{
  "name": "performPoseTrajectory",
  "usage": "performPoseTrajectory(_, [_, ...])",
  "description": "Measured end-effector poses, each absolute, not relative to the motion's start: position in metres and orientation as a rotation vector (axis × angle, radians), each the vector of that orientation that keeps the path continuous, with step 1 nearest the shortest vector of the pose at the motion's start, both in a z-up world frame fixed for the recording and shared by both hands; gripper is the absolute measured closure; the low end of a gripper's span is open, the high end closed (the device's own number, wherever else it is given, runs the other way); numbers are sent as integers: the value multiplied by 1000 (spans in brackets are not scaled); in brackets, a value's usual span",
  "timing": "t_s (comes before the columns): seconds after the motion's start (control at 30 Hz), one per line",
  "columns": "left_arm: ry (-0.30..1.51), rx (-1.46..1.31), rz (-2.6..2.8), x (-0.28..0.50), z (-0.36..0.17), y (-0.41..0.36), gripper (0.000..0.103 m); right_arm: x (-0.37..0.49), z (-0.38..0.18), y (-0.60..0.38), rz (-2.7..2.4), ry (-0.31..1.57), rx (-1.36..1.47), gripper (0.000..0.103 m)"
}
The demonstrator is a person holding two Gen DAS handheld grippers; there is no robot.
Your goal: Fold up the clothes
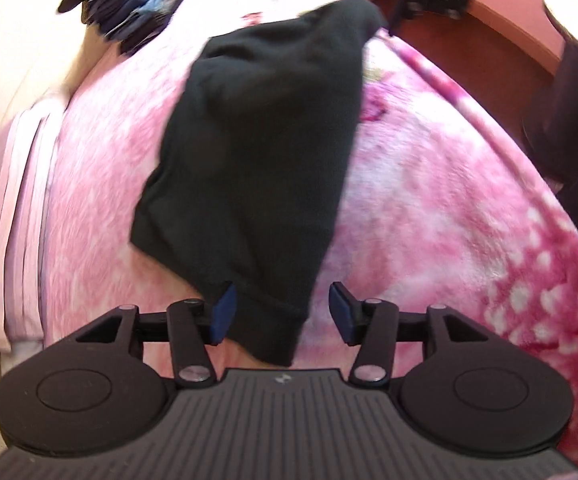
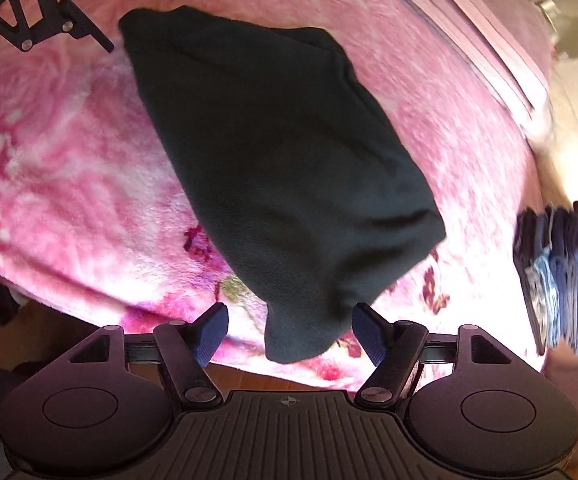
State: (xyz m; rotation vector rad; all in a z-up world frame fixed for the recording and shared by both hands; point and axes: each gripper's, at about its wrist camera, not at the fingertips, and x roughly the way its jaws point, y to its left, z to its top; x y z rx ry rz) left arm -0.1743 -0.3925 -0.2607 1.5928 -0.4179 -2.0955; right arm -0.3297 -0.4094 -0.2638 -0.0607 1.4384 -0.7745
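Black garment [image 1: 257, 152] lying in a long folded strip on the pink bed blanket [image 1: 429, 200]. Left gripper [image 1: 279, 312] spread at one end, right gripper [image 2: 289, 330] spread at the other, neither pinching. Stack of folded clothes [image 2: 561, 276] at 3 o'clock. Best to bite both layers squarely at the hem, keeping edges lined up.

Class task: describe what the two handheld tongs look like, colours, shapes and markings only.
Both the left tongs and right tongs match: black bodies with ribbed centres, a round disc each side, silver rivets on hinged black links, blue ribbed pads, a small centre mark. No cables or sleeves visible.
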Motion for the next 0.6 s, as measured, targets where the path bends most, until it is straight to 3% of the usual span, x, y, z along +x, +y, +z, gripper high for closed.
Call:
performPoseTrajectory(0.2, [-503, 1626, -2056, -201, -292, -392, 54, -340, -295, -417, -684, 1421, -144, 32])
performPoseTrajectory(0.4, [-300, 1611, -2014, -212, -297, -415, 56, -351, -307, -430, -638, 1370, -124, 33])
performPoseTrajectory(0.43, [-252, 1608, -2007, -212, -295, -420, 56, -353, -307, -432, -632, 1362, -116, 36])
performPoseTrajectory(0.53, [-180, 1625, -1979, -213, -292, -427, 58, -359, -306, -440, -633, 1339, -90, 59])
performPoseTrajectory(0.6, [-147, 1630, -1970, -214, -290, -430, 58, -362, -301, -445, -639, 1326, -54, 62])
